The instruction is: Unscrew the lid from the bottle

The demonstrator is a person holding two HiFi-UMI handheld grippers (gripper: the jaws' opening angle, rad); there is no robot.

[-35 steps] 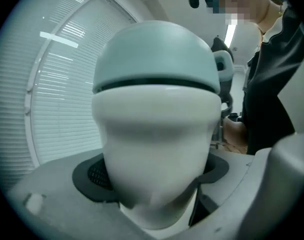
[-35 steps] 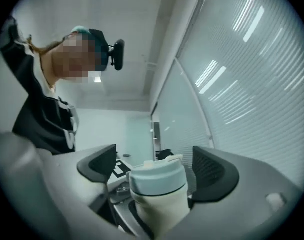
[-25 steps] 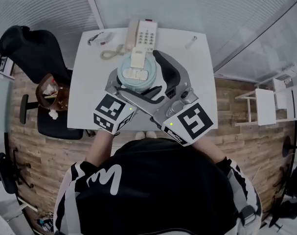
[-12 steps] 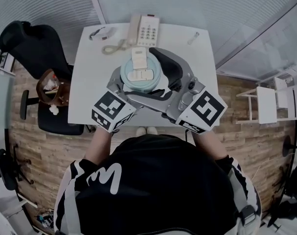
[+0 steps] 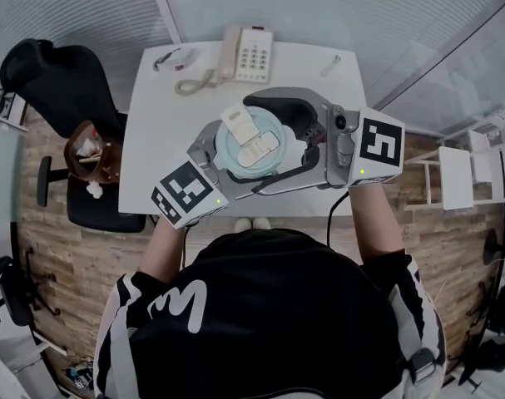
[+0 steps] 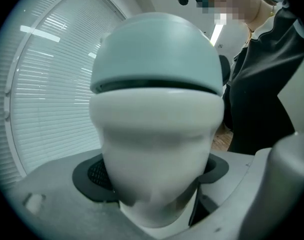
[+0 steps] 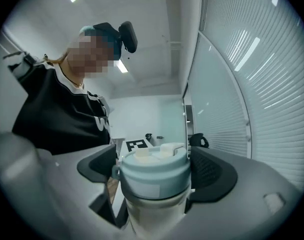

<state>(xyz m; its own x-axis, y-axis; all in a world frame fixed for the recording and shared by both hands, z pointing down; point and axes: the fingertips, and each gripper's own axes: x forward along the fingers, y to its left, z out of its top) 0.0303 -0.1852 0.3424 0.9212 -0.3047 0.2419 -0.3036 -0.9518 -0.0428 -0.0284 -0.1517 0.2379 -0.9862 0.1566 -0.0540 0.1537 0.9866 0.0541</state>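
Left gripper (image 6: 153, 173): jaws closed on the white bottle (image 6: 157, 126), with a dark pad pressed to each side of its body.
Right gripper (image 7: 155, 173): jaws closed on the pale blue lid (image 5: 252, 146), with one pad against each side of its rim.
Lid: seated on the bottle neck, a white flip cap on top. The left gripper view shows a dark seam between lid and body.
Bottle: upright, top facing the head camera, held over the front half of the table. Whether its base touches the table cannot be determined.
Gripper approach: left enters from the person's near left, right from the right side.
Table (image 5: 148, 131): white, rectangular.
Telephone (image 5: 252, 55): pale, at the table's far edge, its coiled cord to the left, well apart from the bottle.
Office chair (image 5: 56, 77): black, just off the table's left side.
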